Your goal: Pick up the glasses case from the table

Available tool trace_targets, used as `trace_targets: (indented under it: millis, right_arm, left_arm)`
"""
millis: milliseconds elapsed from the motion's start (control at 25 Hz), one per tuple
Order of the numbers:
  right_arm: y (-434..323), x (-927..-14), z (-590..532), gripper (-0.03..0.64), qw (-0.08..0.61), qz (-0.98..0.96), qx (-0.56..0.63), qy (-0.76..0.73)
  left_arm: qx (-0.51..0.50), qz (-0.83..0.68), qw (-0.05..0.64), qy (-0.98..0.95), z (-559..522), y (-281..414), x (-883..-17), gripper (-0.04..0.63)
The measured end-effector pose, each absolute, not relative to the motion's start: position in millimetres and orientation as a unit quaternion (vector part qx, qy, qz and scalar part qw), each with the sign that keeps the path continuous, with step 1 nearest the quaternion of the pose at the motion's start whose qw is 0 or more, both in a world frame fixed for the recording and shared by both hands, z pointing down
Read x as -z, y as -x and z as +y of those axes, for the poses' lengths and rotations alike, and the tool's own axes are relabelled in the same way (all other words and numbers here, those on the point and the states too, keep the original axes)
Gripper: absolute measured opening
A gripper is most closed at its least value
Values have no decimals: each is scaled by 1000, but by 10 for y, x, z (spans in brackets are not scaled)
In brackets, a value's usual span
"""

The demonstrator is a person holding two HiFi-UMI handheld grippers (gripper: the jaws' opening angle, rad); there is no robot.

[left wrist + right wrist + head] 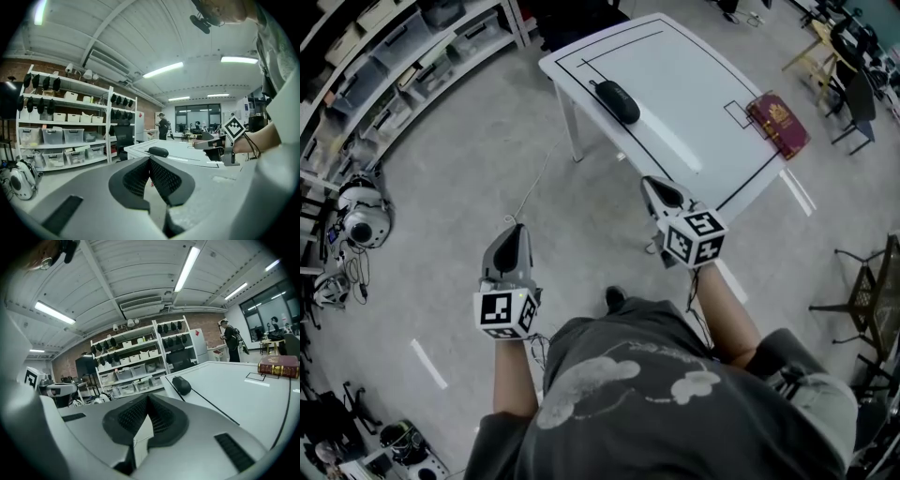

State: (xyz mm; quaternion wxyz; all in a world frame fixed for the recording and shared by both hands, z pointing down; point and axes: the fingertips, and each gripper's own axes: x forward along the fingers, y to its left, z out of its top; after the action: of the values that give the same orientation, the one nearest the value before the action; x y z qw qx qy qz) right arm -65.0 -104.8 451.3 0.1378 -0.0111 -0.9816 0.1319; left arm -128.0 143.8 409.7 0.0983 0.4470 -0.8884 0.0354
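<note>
A black oval glasses case (616, 100) lies near the far left corner of the white table (694, 112), beside a black line. It also shows in the left gripper view as the case (158, 151) and in the right gripper view as the case (182, 385). My left gripper (517, 230) hangs over the grey floor, well short of the table, jaws shut and empty (149, 161). My right gripper (652, 185) is at the table's near edge, also shut with nothing held (147, 399).
A dark red book (778, 125) lies at the table's right end next to a small outlined square. Shelving with bins (403, 56) lines the left wall. A round white device (362, 217) and cables sit on the floor at left. Chairs (862, 300) stand to the right.
</note>
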Motion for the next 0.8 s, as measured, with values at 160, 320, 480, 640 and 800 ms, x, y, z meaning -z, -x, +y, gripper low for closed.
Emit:
trace_targets:
  millis: [160, 320, 480, 640, 800]
  right_arm:
    - [746, -4505, -1268, 0, 134, -981, -138, 1]
    - [805, -4529, -1442, 0, 131, -981, -142, -13]
    - [837, -4559, -1596, 0, 126, -980, -150, -36]
    - [882, -4610, -1854, 0, 125, -978, -153, -66]
    - [961, -4659, -2146, 0, 125, -975, -151, -108]
  left_arm:
    - [-42, -877, 87, -471, 1162, 1412, -4012, 3]
    - [-51, -863, 89, -494, 929, 1545, -4016, 3]
    - [-43, -852, 82, -516, 733, 1733, -4021, 11]
    - [-39, -824, 82, -559, 417, 1938, -4063, 166]
    - [-58, -781, 87, -616, 0, 2194, -4183, 252]
